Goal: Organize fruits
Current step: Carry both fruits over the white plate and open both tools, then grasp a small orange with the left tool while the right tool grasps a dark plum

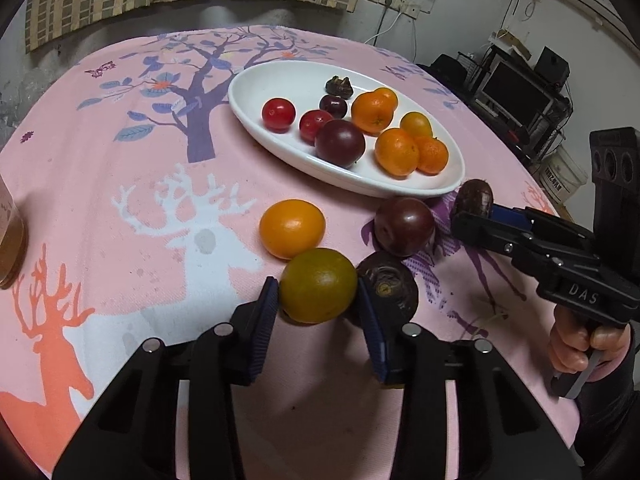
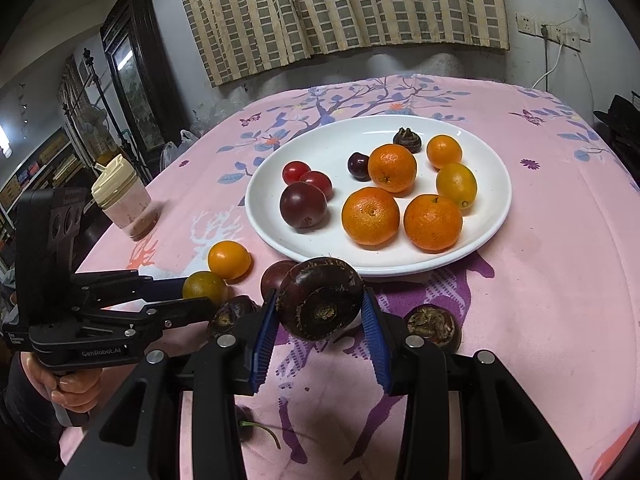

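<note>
My left gripper is shut on a greenish-yellow citrus fruit, also seen from the right wrist. My right gripper is shut on a dark brown water chestnut, which also shows in the left wrist view near the plate's edge. The white oval plate holds several oranges, cherry tomatoes, a dark plum and a small chestnut. On the cloth lie an orange fruit, a dark plum and a water chestnut.
A plastic jar with a cream lid stands at the table's left side. Another water chestnut lies on the cloth right of my right gripper. A cherry with a green stem lies under the right gripper. The pink tablecloth covers the table.
</note>
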`<action>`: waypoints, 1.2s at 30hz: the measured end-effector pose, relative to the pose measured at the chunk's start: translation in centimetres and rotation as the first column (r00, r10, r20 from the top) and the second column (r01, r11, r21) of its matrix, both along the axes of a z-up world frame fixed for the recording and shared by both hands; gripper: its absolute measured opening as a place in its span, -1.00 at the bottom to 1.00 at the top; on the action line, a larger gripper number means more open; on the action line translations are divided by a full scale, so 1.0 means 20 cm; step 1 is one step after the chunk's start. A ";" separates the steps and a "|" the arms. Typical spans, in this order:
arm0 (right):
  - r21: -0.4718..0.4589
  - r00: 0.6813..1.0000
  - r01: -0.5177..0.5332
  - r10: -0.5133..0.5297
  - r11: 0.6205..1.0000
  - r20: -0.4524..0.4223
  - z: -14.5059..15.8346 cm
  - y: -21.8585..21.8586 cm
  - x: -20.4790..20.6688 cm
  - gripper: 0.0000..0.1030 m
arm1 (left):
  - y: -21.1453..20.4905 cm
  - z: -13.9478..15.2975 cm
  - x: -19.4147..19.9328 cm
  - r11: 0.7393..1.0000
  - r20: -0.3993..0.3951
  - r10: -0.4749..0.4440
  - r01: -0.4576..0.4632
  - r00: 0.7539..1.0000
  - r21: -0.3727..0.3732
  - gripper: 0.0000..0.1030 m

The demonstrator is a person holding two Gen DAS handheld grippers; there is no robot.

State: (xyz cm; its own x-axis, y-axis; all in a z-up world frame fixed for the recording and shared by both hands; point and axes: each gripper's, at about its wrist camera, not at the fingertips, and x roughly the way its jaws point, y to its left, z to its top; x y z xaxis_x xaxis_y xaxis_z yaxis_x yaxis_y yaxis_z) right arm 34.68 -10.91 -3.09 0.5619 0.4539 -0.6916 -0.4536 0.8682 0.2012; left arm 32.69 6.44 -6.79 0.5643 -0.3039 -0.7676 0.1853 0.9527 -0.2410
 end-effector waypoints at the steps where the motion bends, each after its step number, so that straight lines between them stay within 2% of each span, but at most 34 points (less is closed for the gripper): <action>1: 0.002 1.000 0.002 -0.002 1.000 0.003 0.00 0.00 0.00 -0.19 | 0.01 0.00 0.00 1.000 -0.004 0.004 -0.005 1.000 -0.003 -0.23; 7: 0.055 0.998 0.029 -0.032 0.998 0.052 0.08 -0.04 0.02 -0.19 | 0.06 0.16 0.01 0.998 0.093 0.061 -0.061 0.994 -0.010 -0.23; 10: 0.078 0.992 0.089 -0.095 0.993 0.081 0.13 -0.06 0.12 -0.19 | 0.04 0.24 0.14 0.997 0.112 0.071 -0.068 0.991 -0.031 -0.23; 13: 0.043 0.978 0.152 -0.156 0.987 0.138 0.16 -0.04 0.23 -0.19 | -0.01 0.28 0.32 0.996 0.141 0.083 -0.084 0.987 0.002 -0.23; 16: 0.025 0.972 0.178 -0.180 0.984 0.151 0.14 -0.04 0.34 -0.19 | -0.07 0.28 0.48 0.995 0.139 0.089 -0.095 0.986 0.040 -0.23; 21: 0.007 0.977 0.181 -0.181 0.983 0.110 0.08 -0.03 0.48 -0.18 | -0.10 0.25 0.66 0.991 0.091 0.113 -0.119 0.989 0.063 -0.22; 22: -0.003 0.978 0.184 -0.182 0.983 0.105 0.08 -0.02 0.48 -0.04 | -0.10 0.25 0.68 0.989 0.078 0.128 -0.133 0.989 0.065 -0.07; 23: -0.005 0.978 0.184 -0.183 0.983 0.102 0.08 -0.02 0.47 0.17 | -0.09 0.25 0.67 0.986 0.079 0.148 -0.152 0.986 0.060 0.11; 24: 0.006 0.977 0.183 -0.182 0.983 0.112 0.10 -0.03 0.44 0.18 | -0.07 0.28 0.65 0.982 0.108 0.174 -0.181 0.979 0.051 0.41; 25: 0.012 0.976 0.179 -0.179 0.984 0.121 0.12 -0.04 0.42 0.18 | -0.05 0.31 0.60 0.977 0.148 0.200 -0.209 0.968 0.046 0.62; 26: 0.019 0.976 0.174 -0.175 0.985 0.128 0.14 -0.04 0.40 0.19 | -0.04 0.34 0.56 0.972 0.179 0.218 -0.231 0.959 0.052 0.70; 27: 0.037 0.976 0.170 -0.173 0.985 0.135 0.17 -0.04 0.36 0.19 | -0.03 0.36 0.51 0.968 0.194 0.224 -0.241 0.955 0.065 0.76; 29: 0.076 0.976 0.163 -0.172 0.984 0.132 0.21 -0.05 0.29 0.23 | 0.00 0.39 0.42 0.968 0.212 0.221 -0.240 0.952 0.070 0.77; 31: 0.094 0.980 0.149 -0.160 0.984 0.115 0.23 -0.03 0.22 0.24 | 0.04 0.41 0.30 0.963 0.233 0.231 -0.256 0.945 0.082 0.90; 36: 0.076 0.995 0.076 -0.081 0.994 0.056 0.17 0.09 0.05 0.24 | 0.15 0.29 0.08 0.932 0.249 0.315 -0.349 0.916 0.102 0.91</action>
